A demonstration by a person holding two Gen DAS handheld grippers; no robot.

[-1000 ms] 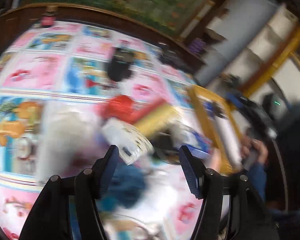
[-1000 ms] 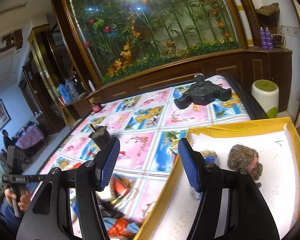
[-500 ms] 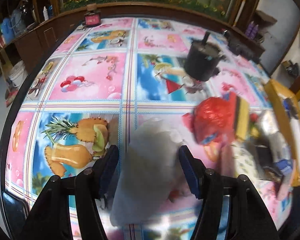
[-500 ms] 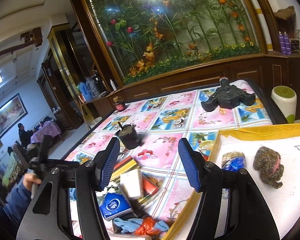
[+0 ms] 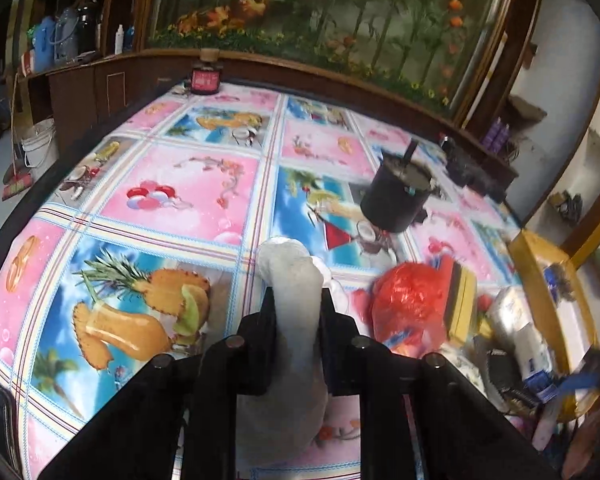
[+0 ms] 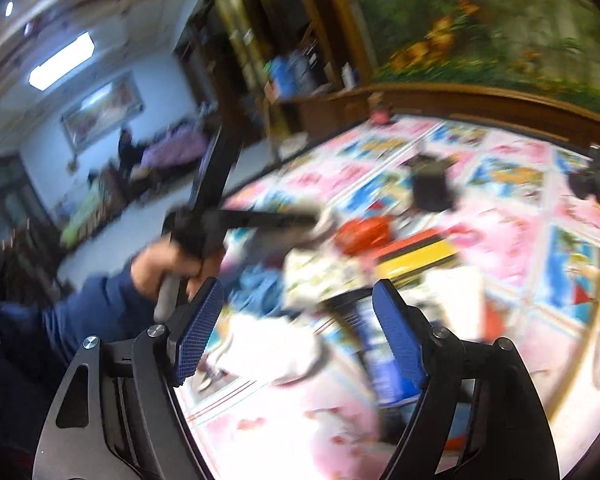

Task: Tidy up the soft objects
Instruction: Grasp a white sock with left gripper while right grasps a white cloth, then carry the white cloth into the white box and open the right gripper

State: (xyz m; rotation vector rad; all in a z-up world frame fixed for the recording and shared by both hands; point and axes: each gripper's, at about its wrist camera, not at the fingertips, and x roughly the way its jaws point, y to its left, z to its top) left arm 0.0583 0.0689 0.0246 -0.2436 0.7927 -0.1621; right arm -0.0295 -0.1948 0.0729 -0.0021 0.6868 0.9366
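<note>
Left gripper (image 5: 296, 304): jaws clamped on grey sock (image 5: 294, 280), frame centre — soft, light, pinched mid-length.
Right gripper (image 6: 298, 332): jaws just widening, nothing between.

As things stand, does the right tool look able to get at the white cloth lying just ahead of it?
Probably yes: the right tool is open and empty, the white cloth lies uncovered right before it, though the frame is blurred.

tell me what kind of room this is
Probably a home living or dining room: a table under a fruit-print tablecloth, a big planted glass display in dark wood behind it, and a framed picture on the far wall.
</note>
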